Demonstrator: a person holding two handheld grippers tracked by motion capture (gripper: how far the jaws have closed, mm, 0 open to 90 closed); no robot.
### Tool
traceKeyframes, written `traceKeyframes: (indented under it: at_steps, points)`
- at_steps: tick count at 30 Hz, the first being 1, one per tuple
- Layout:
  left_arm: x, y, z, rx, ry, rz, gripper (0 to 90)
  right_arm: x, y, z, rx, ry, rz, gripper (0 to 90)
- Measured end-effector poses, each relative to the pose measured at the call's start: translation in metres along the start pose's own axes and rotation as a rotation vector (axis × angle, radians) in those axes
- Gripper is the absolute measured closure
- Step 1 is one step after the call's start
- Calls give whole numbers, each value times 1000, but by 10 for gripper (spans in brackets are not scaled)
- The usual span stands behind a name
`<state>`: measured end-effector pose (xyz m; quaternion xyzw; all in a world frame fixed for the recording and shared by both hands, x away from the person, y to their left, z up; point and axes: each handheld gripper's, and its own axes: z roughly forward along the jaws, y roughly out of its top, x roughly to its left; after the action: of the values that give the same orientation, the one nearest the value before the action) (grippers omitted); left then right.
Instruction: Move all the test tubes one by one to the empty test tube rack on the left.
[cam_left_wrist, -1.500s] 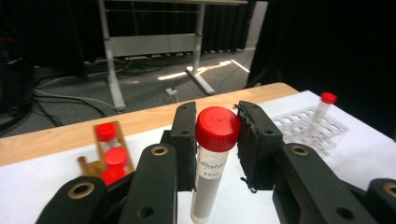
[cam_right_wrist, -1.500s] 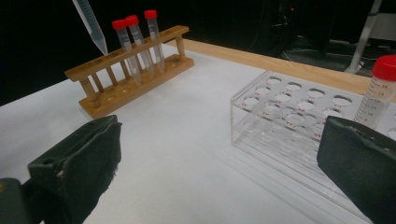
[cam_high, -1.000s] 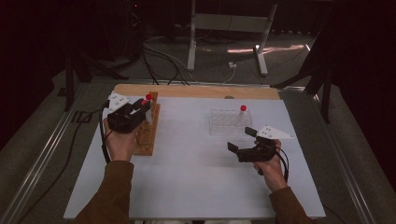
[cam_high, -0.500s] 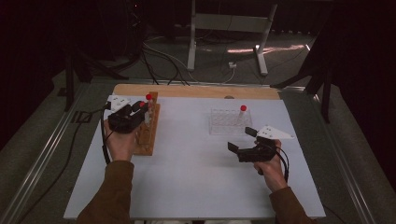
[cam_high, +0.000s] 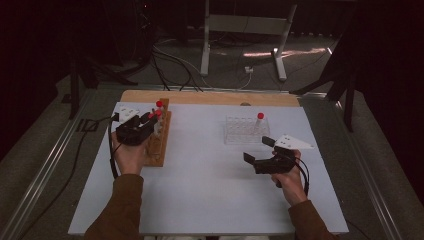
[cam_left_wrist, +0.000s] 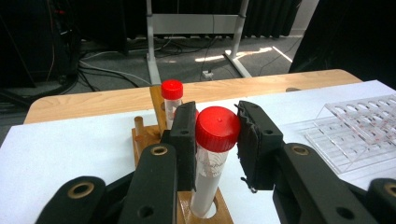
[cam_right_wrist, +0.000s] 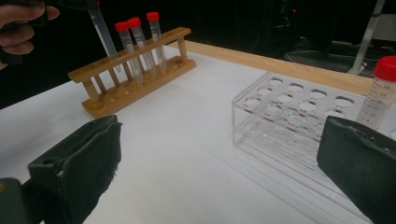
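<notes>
A: Why is the left tool (cam_left_wrist: 215, 140) clamped on the red-capped tube (cam_left_wrist: 212, 158)?
B: To lift it from the wooden rack (cam_high: 159, 142), left of frame. The right tool (cam_high: 260, 150) waits spread apart by the clear rack (cam_high: 242, 131).

A white table top (cam_high: 200, 200) with a bare wooden strip (cam_high: 210, 97) along its far edge stands on grey floor, where cables (cam_high: 175, 62) trail past a grey metal stand (cam_high: 245, 30) against a dark backdrop.
</notes>
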<state>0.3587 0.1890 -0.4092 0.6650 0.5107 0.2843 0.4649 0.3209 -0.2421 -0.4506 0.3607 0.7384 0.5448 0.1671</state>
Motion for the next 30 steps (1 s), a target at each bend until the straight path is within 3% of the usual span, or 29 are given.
traceKeyframes:
  at_steps: [30]
  points:
    - [0, -18, 11, 38, -3, -18, 700, 2, -1, 2, 7, 7, -13, 0]
